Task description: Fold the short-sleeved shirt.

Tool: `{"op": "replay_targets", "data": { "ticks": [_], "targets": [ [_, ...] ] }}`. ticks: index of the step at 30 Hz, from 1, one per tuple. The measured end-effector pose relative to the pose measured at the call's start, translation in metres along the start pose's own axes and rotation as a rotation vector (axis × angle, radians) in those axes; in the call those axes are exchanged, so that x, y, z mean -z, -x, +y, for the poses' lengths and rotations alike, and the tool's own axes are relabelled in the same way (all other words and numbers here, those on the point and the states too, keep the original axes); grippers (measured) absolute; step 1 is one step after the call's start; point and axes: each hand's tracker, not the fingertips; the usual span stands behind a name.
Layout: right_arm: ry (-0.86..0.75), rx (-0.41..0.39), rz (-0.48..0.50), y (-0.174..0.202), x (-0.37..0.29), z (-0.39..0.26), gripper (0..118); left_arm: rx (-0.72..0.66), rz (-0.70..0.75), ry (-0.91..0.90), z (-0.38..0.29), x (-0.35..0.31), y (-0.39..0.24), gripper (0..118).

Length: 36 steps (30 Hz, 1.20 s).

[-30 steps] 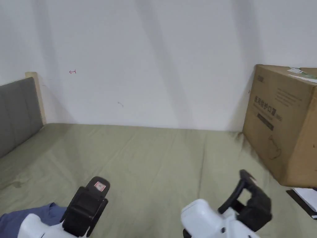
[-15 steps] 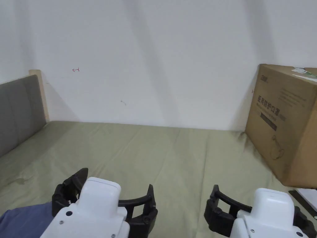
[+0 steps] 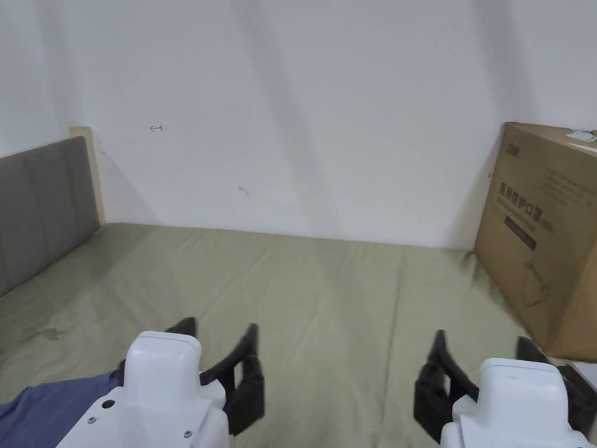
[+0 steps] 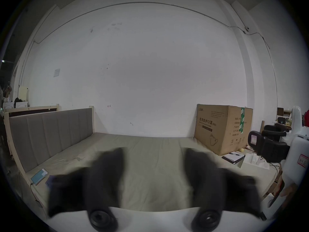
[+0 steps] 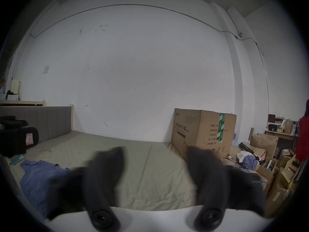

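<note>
A blue short-sleeved shirt (image 3: 35, 405) lies crumpled on the olive bed sheet (image 3: 326, 291) at the near left; in the right gripper view the shirt (image 5: 38, 173) spreads over the sheet's left part. My left gripper (image 3: 220, 344) hovers just right of the shirt, open, with nothing between its jaws. My right gripper (image 3: 483, 353) hangs over bare sheet at the near right, open and holding nothing too. In the left gripper view the left gripper (image 4: 154, 153) frames bare sheet between its jaws. In the right gripper view the right gripper (image 5: 156, 152) also frames bare sheet.
A large cardboard box (image 3: 548, 233) stands on the bed's right end against the white wall. A grey padded headboard (image 3: 41, 204) bounds the left. A phone (image 4: 39, 176) lies near the shirt and a notebook (image 4: 233, 157) by the box. Beyond the bed are cartons (image 5: 275, 168) and a person in red (image 5: 303, 140).
Both grippers have turned from lying on their sides to level, jaws pointing at the wall. The head camera has swung a little left, shifting the box rightward in the picture.
</note>
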Motion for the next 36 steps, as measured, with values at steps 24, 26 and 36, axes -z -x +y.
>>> {"op": "replay_targets", "data": {
  "ticks": [24, 26, 36],
  "targets": [
    [0.098, 0.078, 0.470, 0.108, 0.015, 0.016, 0, -0.070, 0.361, 0.060, 0.016, -0.060, 0.114, 0],
    [0.097, 0.061, 0.499, 0.124, 0.013, 0.014, 0, -0.073, 0.409, 0.088, 0.012, -0.063, 0.131, 0],
    [0.203, -0.007, 0.589, 0.158, 0.023, -0.009, 0, -0.192, 0.444, 0.514, -0.061, 0.035, 0.210, 0]
  ]
}}
